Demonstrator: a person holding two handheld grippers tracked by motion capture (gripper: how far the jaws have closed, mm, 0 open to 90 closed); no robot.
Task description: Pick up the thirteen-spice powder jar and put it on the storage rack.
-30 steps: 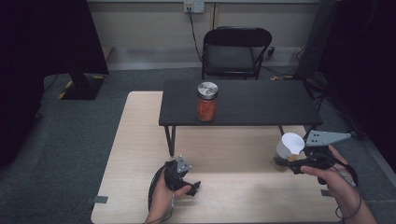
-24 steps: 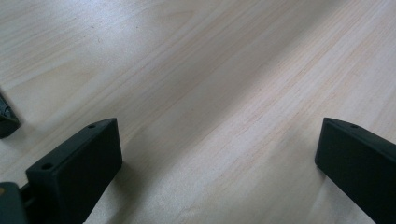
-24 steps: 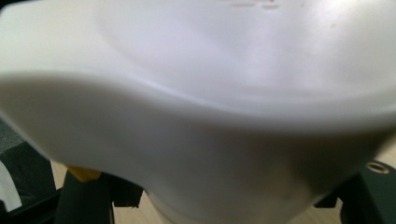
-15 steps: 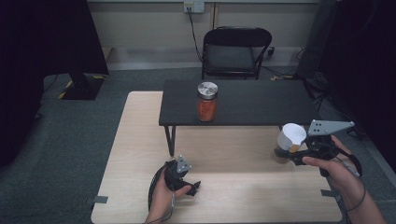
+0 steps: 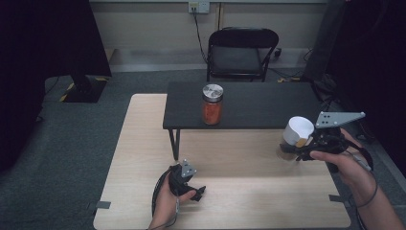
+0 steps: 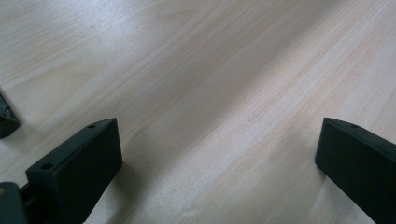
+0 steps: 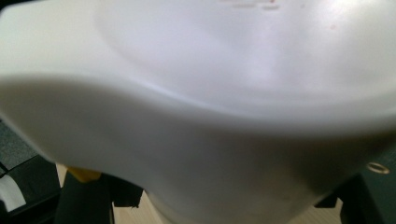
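A white cup (image 5: 298, 130) hangs above the right side of the wooden table (image 5: 143, 153), held by my right gripper (image 5: 306, 143), which is shut on it. In the right gripper view the cup's white wall (image 7: 196, 107) sits very close to the lens and is squeezed in between the jaws. A jar (image 5: 212, 104) with a metal lid and orange-red contents stands on the low black table (image 5: 268, 108), well left of the cup. My left gripper (image 5: 197, 191) rests on the wood near the front edge, open; its jaws (image 6: 210, 163) stand wide apart over bare wood.
The low black table stands on the wooden one, its leg (image 5: 175, 143) down at the left front. Behind it are a black folding chair (image 5: 239, 52) and a cable from the wall socket (image 5: 198, 6). Dark curtains hang at both sides.
My right gripper has lifted the white cup up from the wooden table and slightly to the right, up near the black table's front edge. The left gripper has stayed put.
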